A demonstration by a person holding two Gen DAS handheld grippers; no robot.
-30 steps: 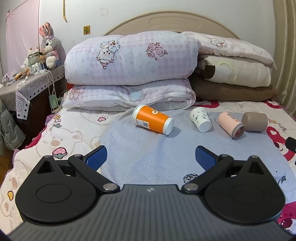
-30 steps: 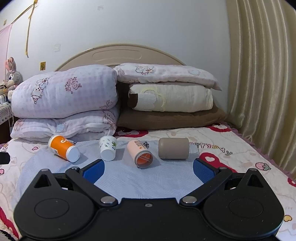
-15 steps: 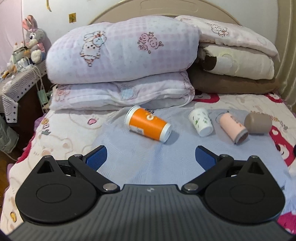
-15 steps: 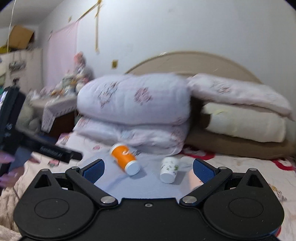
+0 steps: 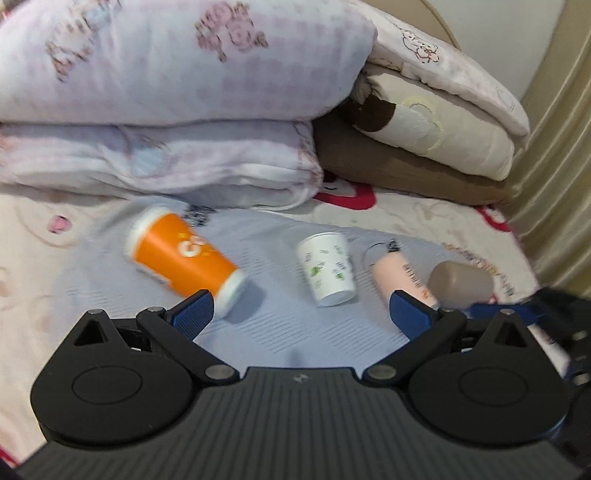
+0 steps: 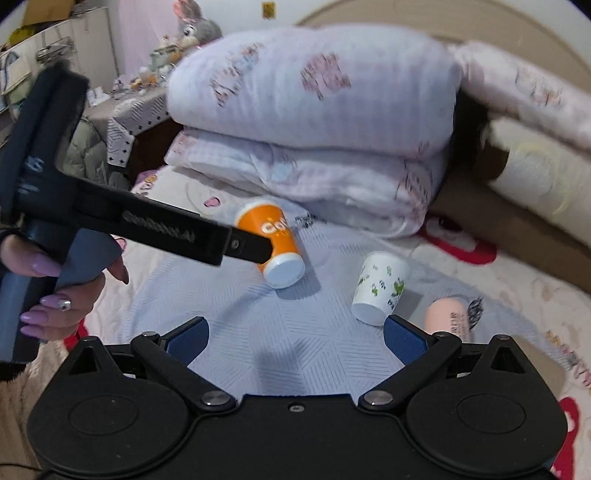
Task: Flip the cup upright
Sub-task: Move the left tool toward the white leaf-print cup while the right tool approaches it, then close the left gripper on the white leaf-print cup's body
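On a bed spread with a pale blue mat, four cups lie on their sides before a stack of folded quilts.

From the left wrist view, the left gripper hangs over the mat's near edge with its blue-padded fingers spread wide and nothing between them. Farthest left is the orange cup, tilted, its white base toward the camera, just beyond the gripper's left finger. Next comes the white cup with green print, base also toward the camera. Right of it lies the pink cup, partly hidden behind the gripper's right finger, and touching or just beside that, the brown cup. At the far right edge, a dark blurred shape is part of the other tool.

From the right wrist view, a hand with lilac nails grips the left tool's handle at far left; its black finger reaches to the orange cup, though contact cannot be judged. The white cup lies near the middle, and the pink cup peeks out behind the right finger of the right gripper, whose fingers also stand wide apart, holding nothing, low over the mat. A plush rabbit sits on a cluttered side table in the back left.
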